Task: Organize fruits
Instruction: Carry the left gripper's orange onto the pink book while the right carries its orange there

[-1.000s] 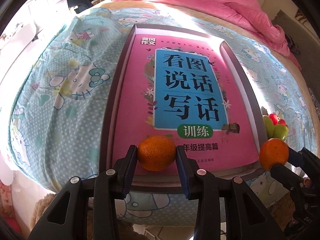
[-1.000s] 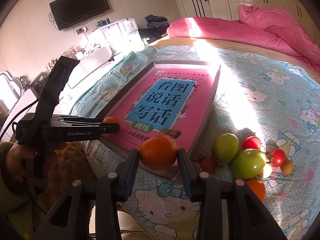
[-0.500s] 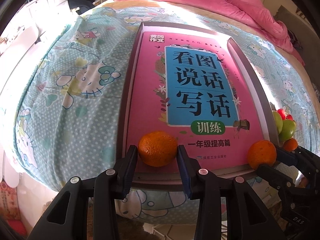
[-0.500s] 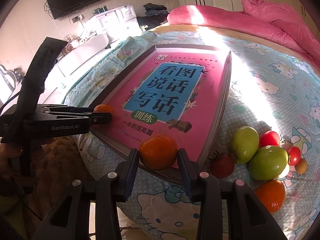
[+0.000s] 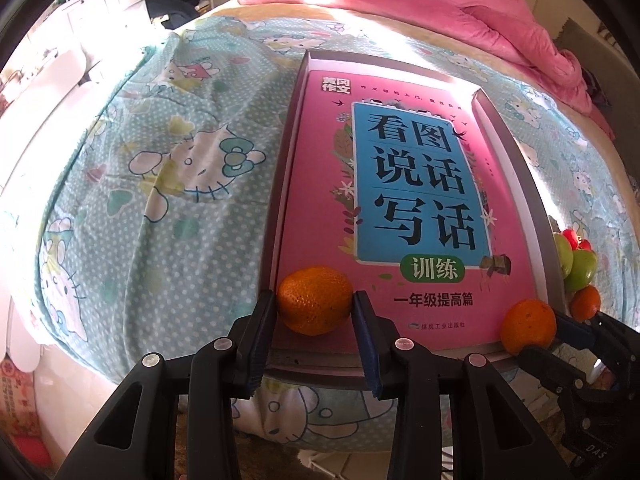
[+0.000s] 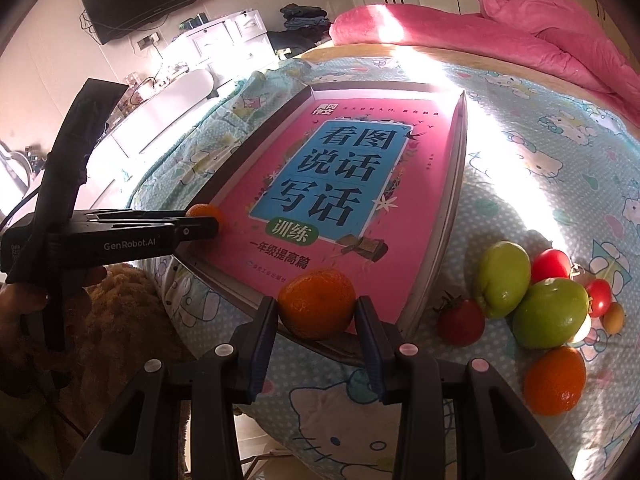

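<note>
My left gripper (image 5: 314,304) is shut on an orange (image 5: 315,299), held over the near left corner of a grey tray (image 5: 286,160) lined with a pink book (image 5: 416,200). My right gripper (image 6: 317,309) is shut on a second orange (image 6: 316,304) at the tray's near right corner; that orange shows in the left wrist view (image 5: 528,325). The left gripper with its orange (image 6: 204,213) also shows in the right wrist view. Loose fruit lies on the bed right of the tray: two green fruits (image 6: 504,278), red tomatoes (image 6: 460,322) and another orange (image 6: 554,380).
The tray sits near the bed's front edge on a Hello Kitty sheet (image 5: 180,168). A pink duvet (image 5: 460,8) is piled at the far side. White furniture (image 6: 224,36) and a wall TV (image 6: 144,0) stand to the left. A brown furry thing (image 6: 120,320) lies below the bed edge.
Both grippers, each still holding its orange, have moved forward and down toward the tray's near corners. The fruit pile has not moved.
</note>
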Tool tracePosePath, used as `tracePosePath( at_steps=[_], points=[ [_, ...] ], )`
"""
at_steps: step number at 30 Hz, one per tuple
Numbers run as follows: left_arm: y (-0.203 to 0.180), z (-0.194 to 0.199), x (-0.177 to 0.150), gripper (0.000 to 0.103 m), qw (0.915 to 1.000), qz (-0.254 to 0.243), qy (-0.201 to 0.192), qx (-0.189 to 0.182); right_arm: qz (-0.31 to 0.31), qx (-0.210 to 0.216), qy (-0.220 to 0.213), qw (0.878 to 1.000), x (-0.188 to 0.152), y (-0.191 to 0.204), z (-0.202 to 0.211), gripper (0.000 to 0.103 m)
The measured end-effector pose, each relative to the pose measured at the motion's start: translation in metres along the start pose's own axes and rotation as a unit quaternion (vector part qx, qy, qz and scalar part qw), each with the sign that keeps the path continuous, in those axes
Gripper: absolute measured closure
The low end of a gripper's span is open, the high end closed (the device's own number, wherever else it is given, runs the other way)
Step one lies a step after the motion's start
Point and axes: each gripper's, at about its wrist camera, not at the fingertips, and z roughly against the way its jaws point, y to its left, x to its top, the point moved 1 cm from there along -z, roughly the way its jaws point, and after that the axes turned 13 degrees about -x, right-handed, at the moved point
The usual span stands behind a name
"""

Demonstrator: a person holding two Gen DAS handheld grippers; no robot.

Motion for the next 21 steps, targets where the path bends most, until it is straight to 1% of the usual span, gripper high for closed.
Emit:
tracePosePath(
  at_steps=[4,8,18,19,21],
  points=[
    [0.003,-0.001,0.002,0.063,1.0000,0.001,-0.003,0.006,0.000,0.000,0.005,1.000,0.000,0.007,0.000,0.063],
    [0.002,-0.001,0.002,0.062,0.9999,-0.007,-0.005,0.009,0.013,-0.011,-0.002,1.000,0.000,0.014,0.001,0.063],
    [-0.002,0.002,-0.001,0.062,0.9998,-0.012,-0.011,0.014,-0.012,-0.010,0.004,1.000,-0.002,0.007,0.001,0.062],
    [-0.003,0.002,-0.001,0.062,0.9998,-0.011,-0.012,0.012,-0.015,-0.011,0.004,1.000,-0.002,0.006,0.002,0.062],
    [-0.004,0.003,-0.001,0.062,0.9999,-0.006,-0.012,-0.006,-0.021,-0.011,0.005,1.000,-0.002,0.003,0.002,0.062]
  ],
)
